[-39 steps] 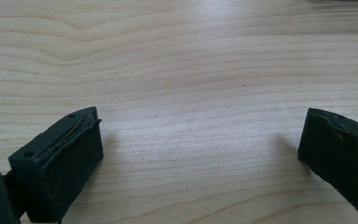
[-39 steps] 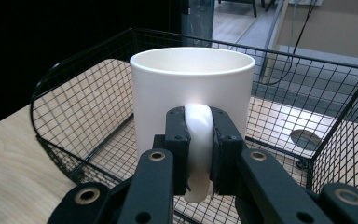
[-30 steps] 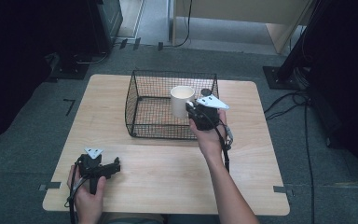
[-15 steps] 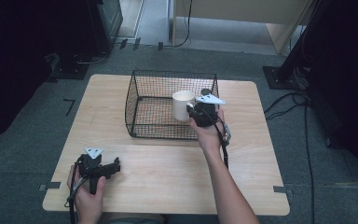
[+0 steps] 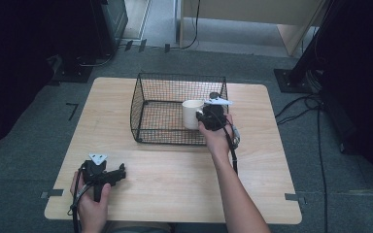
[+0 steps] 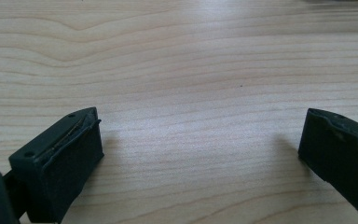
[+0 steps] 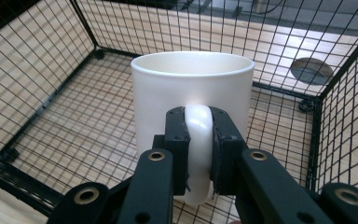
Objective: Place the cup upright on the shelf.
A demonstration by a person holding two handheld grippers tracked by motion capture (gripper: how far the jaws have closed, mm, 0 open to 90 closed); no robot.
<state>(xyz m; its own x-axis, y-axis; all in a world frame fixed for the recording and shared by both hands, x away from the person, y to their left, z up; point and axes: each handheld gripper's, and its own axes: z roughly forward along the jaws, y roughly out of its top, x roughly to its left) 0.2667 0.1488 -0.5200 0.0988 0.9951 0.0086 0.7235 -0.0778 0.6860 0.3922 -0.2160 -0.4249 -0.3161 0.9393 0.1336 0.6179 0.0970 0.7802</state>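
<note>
A white mug (image 5: 192, 113) (image 7: 191, 91) hangs upright inside the black wire basket (image 5: 150, 92), near its right wall. My right gripper (image 5: 201, 116) (image 7: 198, 135) is shut on the mug's handle, one jaw on each side of it. The basket (image 7: 37, 79) surrounds the mug in the right gripper view, and whether the mug touches the basket floor I cannot tell. My left gripper (image 5: 119, 173) (image 6: 200, 140) rests low over the bare wood at the table's front left, jaws wide open with nothing between them.
The light wooden table (image 5: 272, 160) has open wood in front of and to the right of the basket. Cables (image 5: 311, 104) and dark stands (image 5: 291, 77) lie on the grey floor beyond the right edge.
My right gripper has carried the mug down and toward the front of the basket, lower inside it. The left gripper has stayed put.
</note>
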